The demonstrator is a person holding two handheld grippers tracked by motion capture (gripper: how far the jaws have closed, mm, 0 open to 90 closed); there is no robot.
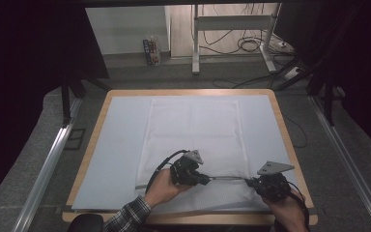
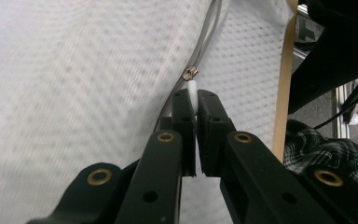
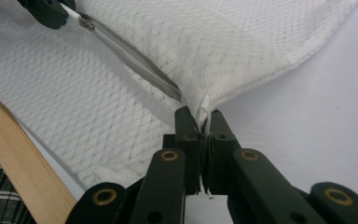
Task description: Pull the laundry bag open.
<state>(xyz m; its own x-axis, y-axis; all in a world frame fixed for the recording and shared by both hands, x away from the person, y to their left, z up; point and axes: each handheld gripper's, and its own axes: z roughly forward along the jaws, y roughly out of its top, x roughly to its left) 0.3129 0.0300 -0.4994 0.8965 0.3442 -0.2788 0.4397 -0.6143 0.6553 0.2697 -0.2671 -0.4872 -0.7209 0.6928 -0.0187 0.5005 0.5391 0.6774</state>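
A white mesh bag [image 1: 193,140] lies flat on the pale sheet [image 1: 118,145] that covers the wooden table [image 1: 285,130], its near end toward the person. A grey zipper [image 1: 227,178] runs across that near end, between the two grippers.

The left gripper [image 1: 204,180] sits over the middle of the bag's near part, pointing to the right along the zipper. In the left gripper view its jaws are pressed together on the white pull tab [image 2: 193,93], with the metal slider [image 2: 189,73] just beyond the tips.

The right gripper [image 1: 249,182] stands at the bag's near right corner, pointing left toward the other one. In the right gripper view its jaws are clamped on the corner [image 3: 204,108] of the mesh, where the zipper ends; the fabric rises slightly from that pinch. The zipper looks taut between the two grips.

A plaid sleeve [image 1: 128,217] covers the left forearm.
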